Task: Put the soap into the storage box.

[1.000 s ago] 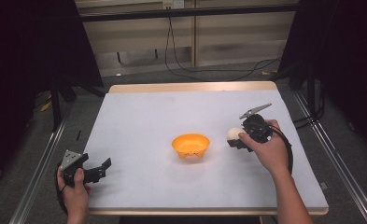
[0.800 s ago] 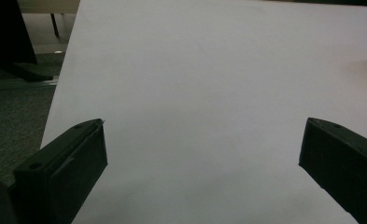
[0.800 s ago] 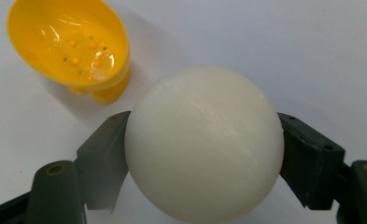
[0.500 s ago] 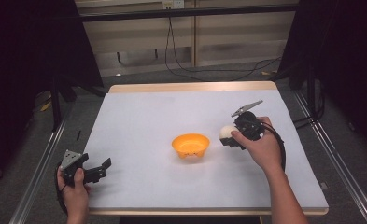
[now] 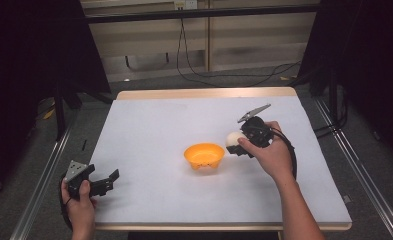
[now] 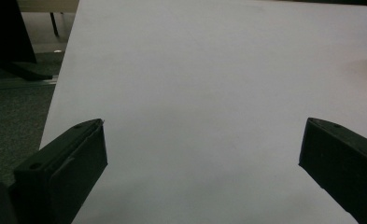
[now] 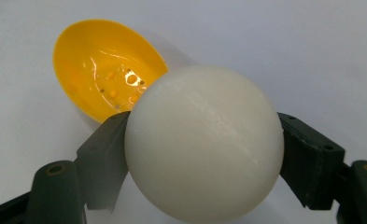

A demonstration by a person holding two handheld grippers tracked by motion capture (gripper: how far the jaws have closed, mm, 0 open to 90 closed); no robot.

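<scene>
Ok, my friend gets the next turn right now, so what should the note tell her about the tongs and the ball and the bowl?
Right tongs: shut on the white ball, held just right of the orange bowl, not over it yet.
Left tongs: open and empty, at the table's near left corner.
The bowl has small holes in its bottom and nothing in it.
Done: ball picked up.
Probably left: carry the ball over the bowl and let go.

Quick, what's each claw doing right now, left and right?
Left claw: open, holding nothing, low over the table.
Right claw: closed on the white ball, beside the orange bowl.
</scene>
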